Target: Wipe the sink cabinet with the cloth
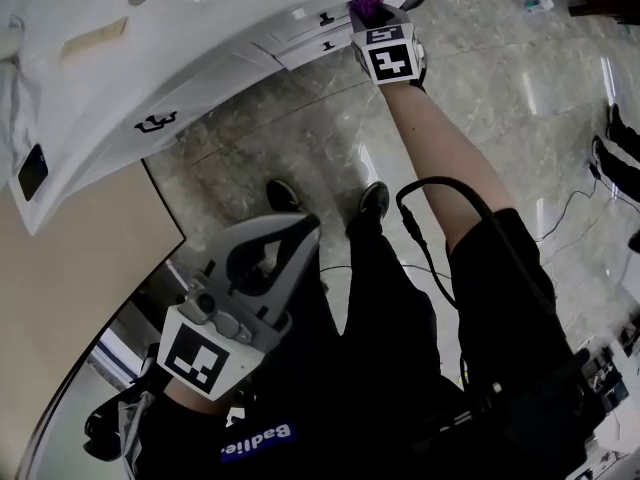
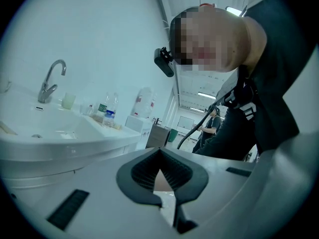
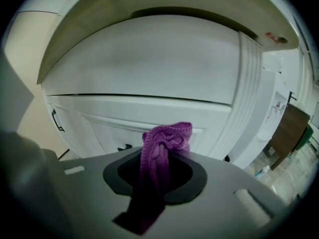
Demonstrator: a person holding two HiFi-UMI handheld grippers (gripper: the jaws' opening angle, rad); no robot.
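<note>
Marble floor (image 1: 300, 138) is stretching beneath the white sink cabinet (image 1: 210, 78). Low at left, the left gripper (image 1: 305, 226) is hovering by the person's legs, its jaws pressing together on nothing. At upper right, the right gripper (image 1: 378, 20) is clamping the purple cloth (image 1: 366, 10), holding it right at the cabinet's drawer front (image 1: 300, 53).

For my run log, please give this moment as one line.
right gripper: shut on bunched purple knitted cloth, at white sink cabinet front | left gripper: shut, empty
</note>
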